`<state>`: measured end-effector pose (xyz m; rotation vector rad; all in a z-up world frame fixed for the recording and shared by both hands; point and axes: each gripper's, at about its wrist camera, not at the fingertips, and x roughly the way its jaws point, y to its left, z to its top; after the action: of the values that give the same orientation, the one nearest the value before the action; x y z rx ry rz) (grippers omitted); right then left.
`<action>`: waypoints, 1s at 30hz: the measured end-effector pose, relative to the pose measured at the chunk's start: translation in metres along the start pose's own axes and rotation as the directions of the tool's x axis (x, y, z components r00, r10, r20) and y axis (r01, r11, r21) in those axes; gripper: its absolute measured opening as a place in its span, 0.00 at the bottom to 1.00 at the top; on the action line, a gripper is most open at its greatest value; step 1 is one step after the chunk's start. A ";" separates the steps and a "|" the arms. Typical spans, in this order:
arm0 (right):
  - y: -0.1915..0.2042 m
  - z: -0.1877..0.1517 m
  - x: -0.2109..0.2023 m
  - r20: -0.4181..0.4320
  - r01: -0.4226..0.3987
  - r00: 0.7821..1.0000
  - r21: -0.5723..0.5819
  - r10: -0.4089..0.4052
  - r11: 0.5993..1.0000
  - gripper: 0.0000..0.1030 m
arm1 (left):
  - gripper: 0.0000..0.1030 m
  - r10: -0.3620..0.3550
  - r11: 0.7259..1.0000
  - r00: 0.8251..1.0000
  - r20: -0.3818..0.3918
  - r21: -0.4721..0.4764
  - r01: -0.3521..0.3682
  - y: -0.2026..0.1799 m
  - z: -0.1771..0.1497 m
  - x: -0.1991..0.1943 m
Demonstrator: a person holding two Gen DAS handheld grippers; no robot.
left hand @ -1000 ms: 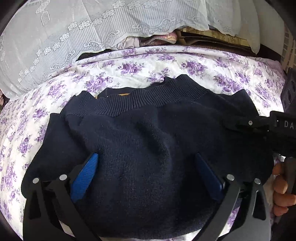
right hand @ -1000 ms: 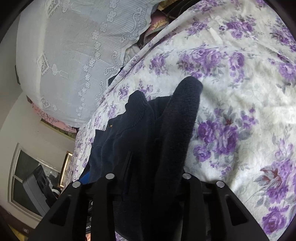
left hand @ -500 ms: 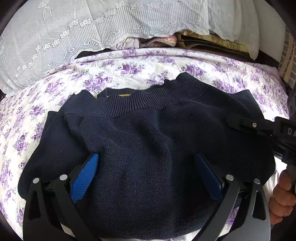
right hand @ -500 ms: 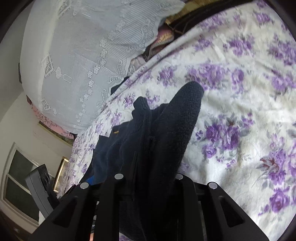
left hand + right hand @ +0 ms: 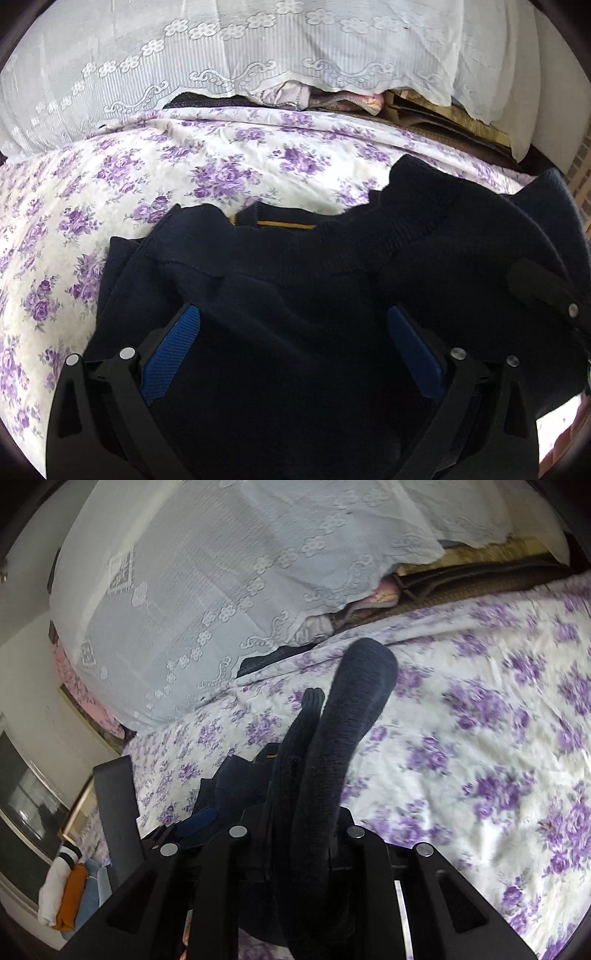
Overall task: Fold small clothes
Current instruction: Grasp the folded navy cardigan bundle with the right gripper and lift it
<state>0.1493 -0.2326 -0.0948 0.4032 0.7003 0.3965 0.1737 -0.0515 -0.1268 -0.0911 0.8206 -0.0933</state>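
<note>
A dark navy knit sweater (image 5: 295, 295) lies bunched on the purple-flowered bedsheet (image 5: 166, 177), with its ribbed hem and a thin yellow neck label (image 5: 284, 224) showing. My left gripper (image 5: 291, 343) is open, its blue pads (image 5: 171, 352) spread wide with the sweater's body between them. My right gripper (image 5: 295, 834) is shut on a fold of the sweater (image 5: 332, 746), which rises from the jaws and curls over at the top. The right gripper's black body shows at the right edge of the left wrist view (image 5: 546, 291).
A white lace cover (image 5: 240, 55) drapes over stacked bedding at the back of the bed. Pink cloth and brown folded items (image 5: 443, 114) show beneath it. In the right wrist view a mirror and clothes (image 5: 66, 890) lie at the lower left beyond the bed edge.
My right gripper has lifted its fold of the sweater and swung it across, raising the right side. The left gripper has shifted forward and stayed open.
</note>
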 end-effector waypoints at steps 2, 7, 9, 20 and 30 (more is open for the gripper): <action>0.017 0.001 0.003 -0.010 0.013 1.000 -0.032 -0.013 0.999 0.19 | 0.96 -0.003 1.000 1.000 -0.003 -0.013 0.003 0.008 0.004 0.002; 0.053 -0.003 0.012 -0.034 0.071 0.997 -0.115 -0.075 0.991 0.19 | 0.93 -0.074 0.996 0.997 0.022 -0.052 0.075 0.025 0.011 -0.007; 0.058 -0.001 0.013 -0.040 0.069 0.997 -0.102 -0.073 0.992 0.19 | 0.92 -0.065 0.997 0.997 0.046 -0.043 0.067 0.029 0.012 -0.014; 0.126 0.004 0.038 -0.063 0.096 0.992 -0.141 -0.106 0.985 0.19 | 0.72 -0.099 0.993 0.992 0.080 -0.062 0.104 0.082 0.022 -0.033; 0.170 -0.022 0.107 -0.121 0.071 0.989 -0.083 -0.081 0.994 0.23 | 0.71 -0.067 0.974 0.998 -0.005 -0.216 0.065 0.168 0.011 -0.010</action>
<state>0.1726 -0.0316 -0.0859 0.2779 0.8158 0.3783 0.1833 0.1169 -0.1318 -0.3231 0.8380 -0.0671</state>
